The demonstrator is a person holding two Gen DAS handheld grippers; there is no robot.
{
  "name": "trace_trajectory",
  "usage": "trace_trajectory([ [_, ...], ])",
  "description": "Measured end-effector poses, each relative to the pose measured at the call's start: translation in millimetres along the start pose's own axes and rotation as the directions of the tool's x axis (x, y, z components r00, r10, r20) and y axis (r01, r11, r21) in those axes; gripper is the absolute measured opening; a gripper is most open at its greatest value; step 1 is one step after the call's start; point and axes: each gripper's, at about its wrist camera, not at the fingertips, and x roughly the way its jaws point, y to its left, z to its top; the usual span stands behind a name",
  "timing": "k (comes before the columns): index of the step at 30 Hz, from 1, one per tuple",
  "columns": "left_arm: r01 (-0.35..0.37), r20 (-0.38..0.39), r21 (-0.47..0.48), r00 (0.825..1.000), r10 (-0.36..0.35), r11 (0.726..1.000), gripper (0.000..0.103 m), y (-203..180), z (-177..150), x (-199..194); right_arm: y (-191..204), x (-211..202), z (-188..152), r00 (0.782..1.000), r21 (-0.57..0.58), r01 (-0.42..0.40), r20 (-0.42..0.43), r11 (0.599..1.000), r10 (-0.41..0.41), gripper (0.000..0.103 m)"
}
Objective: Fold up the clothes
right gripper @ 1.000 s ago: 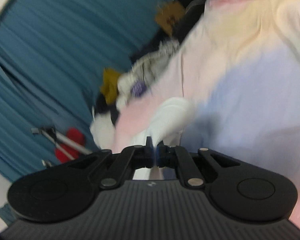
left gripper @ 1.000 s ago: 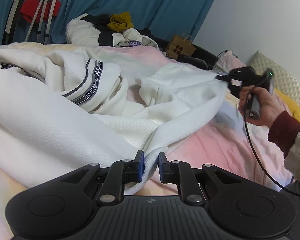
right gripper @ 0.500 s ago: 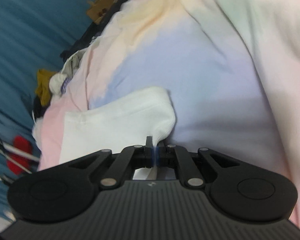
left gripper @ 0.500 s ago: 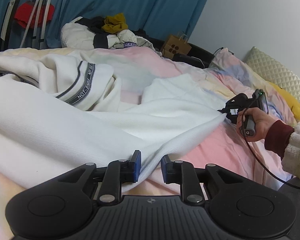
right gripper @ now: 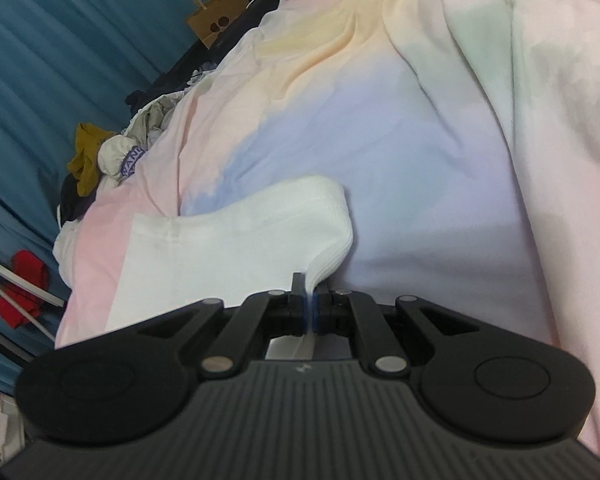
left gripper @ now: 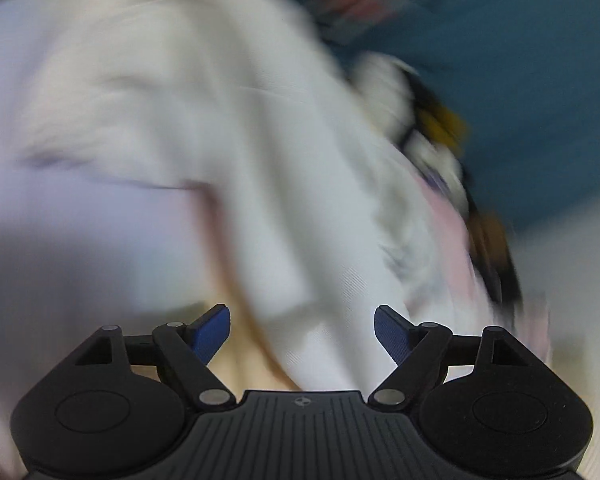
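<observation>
While the right claw [right gripper: 309, 307] pinches the white sweatshirt's [right gripper: 236, 248] hem, the left claw [left gripper: 302, 330], just opened wide, apparently hovers above blurred white fabric.

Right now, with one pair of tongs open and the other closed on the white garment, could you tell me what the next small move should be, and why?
Probably bring the open left tongs, whose jaws have just been opening, down onto a fresh edge of the white garment. No pad presses on cloth there, while the right tongs pinch its corner against the pastel bedcover, so only one end is anchored.
</observation>
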Motion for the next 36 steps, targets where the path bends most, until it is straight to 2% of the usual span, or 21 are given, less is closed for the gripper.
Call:
trace_trajectory([
  [2,0.014,0.04,-0.181,0.999,-0.007,0.983,0.081,26,15,2,0,-1,0,1.0,0.004,0.002,0.003,1.0,-0.002,0.006],
  [4,0.055,0.103,-0.316,0.994,-0.023,0.947,0.081,46,26,2,-1,-1,0,1.0,0.017,0.0,0.005,1.0,0.0,0.006],
  [6,0.095,0.173,-0.383,0.984,-0.03,0.919,0.081,55,34,2,-2,-2,-1,1.0,0.027,-0.001,0.008,1.0,0.001,0.006],
  [7,0.097,0.194,-0.389,0.981,-0.022,0.916,0.081,56,38,4,-1,-3,-1,1.0,0.027,0.0,0.011,1.0,0.0,0.006],
  [11,0.053,0.234,-0.36,0.971,0.036,0.931,0.077,49,52,16,0,-4,-3,1.0,0.035,0.004,0.021,0.999,-0.005,0.006],
  [13,0.006,0.238,-0.339,0.968,0.079,0.941,0.062,42,56,19,0,-5,-5,1.0,0.037,0.004,0.028,0.999,-0.005,0.006],
  [14,-0.01,0.233,-0.332,0.968,0.093,0.943,0.045,41,58,19,-1,-5,-5,1.0,0.033,0.002,0.028,0.999,-0.003,0.006],
  [15,-0.021,0.229,-0.329,0.968,0.101,0.944,0.035,41,59,18,-2,-6,-4,1.0,0.032,-0.002,0.028,0.999,0.001,0.006],
  [18,-0.054,0.229,-0.316,0.964,0.132,0.947,0.023,37,60,6,-7,-10,-3,0.999,0.057,-0.025,0.029,0.998,0.024,0.006],
  [21,-0.078,0.257,-0.287,0.954,0.155,0.955,0.018,27,62,-19,-9,-14,-4,0.999,0.06,-0.034,0.035,0.998,0.032,0.006],
  [25,-0.083,0.318,-0.21,0.936,0.149,0.974,0.016,6,72,-69,-5,-20,-4,0.998,0.037,-0.044,0.055,0.998,0.042,0.006],
  [27,-0.078,0.33,-0.182,0.934,0.136,0.98,0.015,-1,89,-94,-2,-24,-4,0.996,0.024,-0.05,0.071,0.998,0.048,0.005],
  [29,-0.069,0.333,-0.155,0.936,0.118,0.985,0.015,-6,92,-116,2,-33,-4,0.994,0.013,-0.056,0.1,0.998,0.055,0.005],
  [33,-0.119,0.29,-0.132,0.945,0.153,0.984,0.015,-11,95,-132,12,-58,-2,0.983,-0.024,-0.053,0.173,0.998,0.056,0.005],
  [35,-0.198,0.22,-0.145,0.949,0.226,0.969,0.015,0,94,-134,9,-63,-3,0.987,-0.019,-0.001,0.159,1.0,0.004,0.005],
  [36,-0.244,0.183,-0.152,0.945,0.269,0.958,0.015,7,94,-133,6,-63,-4,0.99,-0.012,0.033,0.14,0.999,-0.031,0.005],
])
